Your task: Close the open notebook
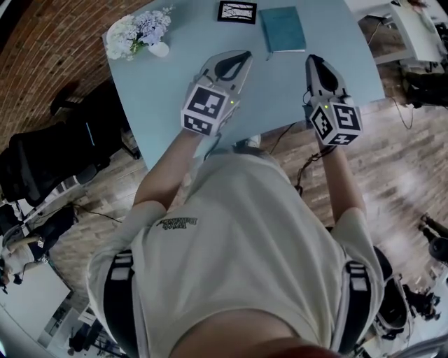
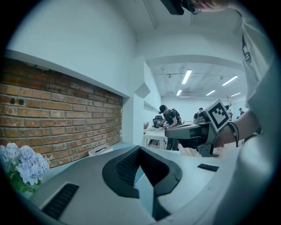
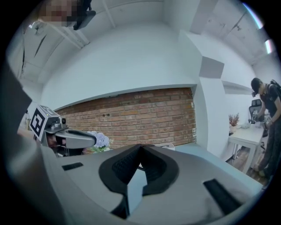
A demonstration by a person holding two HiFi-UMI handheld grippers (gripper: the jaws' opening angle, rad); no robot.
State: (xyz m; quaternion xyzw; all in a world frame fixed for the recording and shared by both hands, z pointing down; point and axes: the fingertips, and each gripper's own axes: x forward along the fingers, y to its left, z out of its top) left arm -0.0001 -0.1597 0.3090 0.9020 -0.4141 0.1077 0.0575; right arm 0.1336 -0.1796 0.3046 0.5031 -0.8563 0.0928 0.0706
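notebook (image 1: 283, 29): lay shut on desk (image 1: 182, 77) | feel: looked light, thin, bendy; best held by one edge | left gripper (image 1: 243, 56): closed, empty | right gripper (image 1: 312, 61): closed, empty

Cream tee (image 1: 245, 231), grey hand-held grippers (image 1: 240, 57) (image 1: 314, 63)

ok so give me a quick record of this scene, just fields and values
notebook: closed, teal cover up, on the far part of the table
table: light blue
left gripper: jaws together, nothing between them, over the table's near part
right gripper: jaws together, nothing between them, level with the left one, clear of the notebook
flowers: far left corner of the table
framed picture: just left of the notebook
task state: the notebook looks closed already
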